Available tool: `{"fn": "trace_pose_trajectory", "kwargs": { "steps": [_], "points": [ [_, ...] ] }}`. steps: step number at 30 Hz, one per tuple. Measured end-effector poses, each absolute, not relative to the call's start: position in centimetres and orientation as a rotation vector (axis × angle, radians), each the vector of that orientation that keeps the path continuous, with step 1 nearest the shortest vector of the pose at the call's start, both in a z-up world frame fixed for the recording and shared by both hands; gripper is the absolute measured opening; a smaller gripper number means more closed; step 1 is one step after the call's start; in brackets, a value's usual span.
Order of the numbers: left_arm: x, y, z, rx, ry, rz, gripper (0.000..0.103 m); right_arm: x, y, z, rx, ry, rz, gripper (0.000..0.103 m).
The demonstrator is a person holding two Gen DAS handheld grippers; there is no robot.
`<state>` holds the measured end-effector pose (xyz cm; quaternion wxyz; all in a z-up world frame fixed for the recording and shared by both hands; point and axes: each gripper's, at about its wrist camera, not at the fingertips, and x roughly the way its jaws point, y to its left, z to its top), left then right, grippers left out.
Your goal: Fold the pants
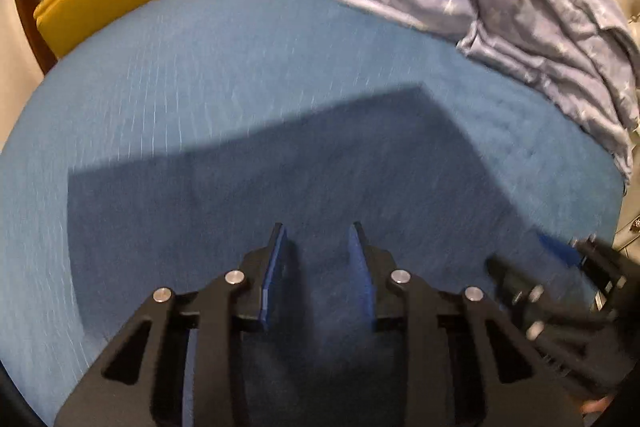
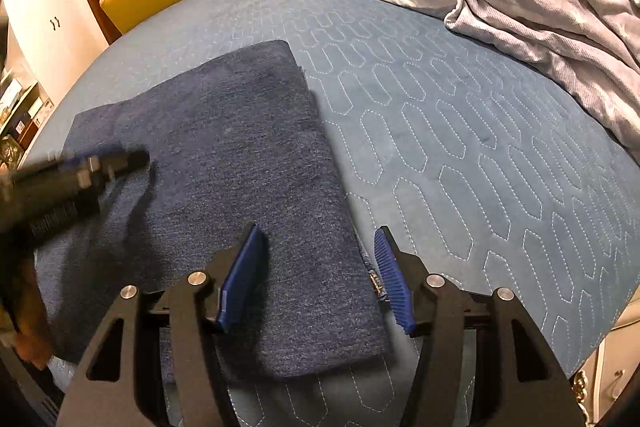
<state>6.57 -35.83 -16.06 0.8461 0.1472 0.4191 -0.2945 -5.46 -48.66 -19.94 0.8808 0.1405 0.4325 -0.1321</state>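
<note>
A: Where are the dark blue denim pants (image 2: 224, 195)?
B: Folded flat on the blue quilted bed (image 2: 460, 131), near its front edge.
A: Fingers?
B: Left gripper (image 1: 320, 247) and right gripper (image 2: 318, 247) both spread wide, holding nothing. Pants label unreadable.

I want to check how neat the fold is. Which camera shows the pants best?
The right wrist view: the pants lie sharp and almost whole on the bedspread, edges clear. The left wrist view shows them blurred by motion, only a dark shape ahead of the left tool.
</note>
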Motion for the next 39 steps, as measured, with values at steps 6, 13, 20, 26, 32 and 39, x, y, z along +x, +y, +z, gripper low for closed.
{"fn": "trace_pose_trajectory", "kwargs": {
  "steps": [6,13,20,26,32,39],
  "points": [
    [10.3,-40.4,-16.4,0.325,0.922,-0.714,0.027,-5.5,-48.4,-19.8,0.281,0.906,-0.286,0.055],
    [10.0,-40.2,-16.4,0.321,0.910,-0.735,0.029,-5.5,-48.0,-19.7,0.262,0.909,-0.303,0.058],
    [3.8,-31.6,-14.2,0.254,0.836,-0.654,0.029,-5.9,-47.6,-18.7,0.232,0.918,-0.312,0.060],
    [-0.8,-25.7,-16.5,0.262,0.885,-0.605,0.029,-7.5,-45.0,-15.8,0.169,0.837,-0.324,0.078],
    [-1.8,-22.2,-17.4,0.244,0.915,-0.542,0.029,-7.2,-41.8,-14.3,0.138,0.794,-0.316,0.088],
    [-2.1,-20.1,-17.7,0.219,0.935,-0.517,0.029,-6.0,-39.8,-16.0,0.068,0.817,-0.280,0.088]
  ]
}}
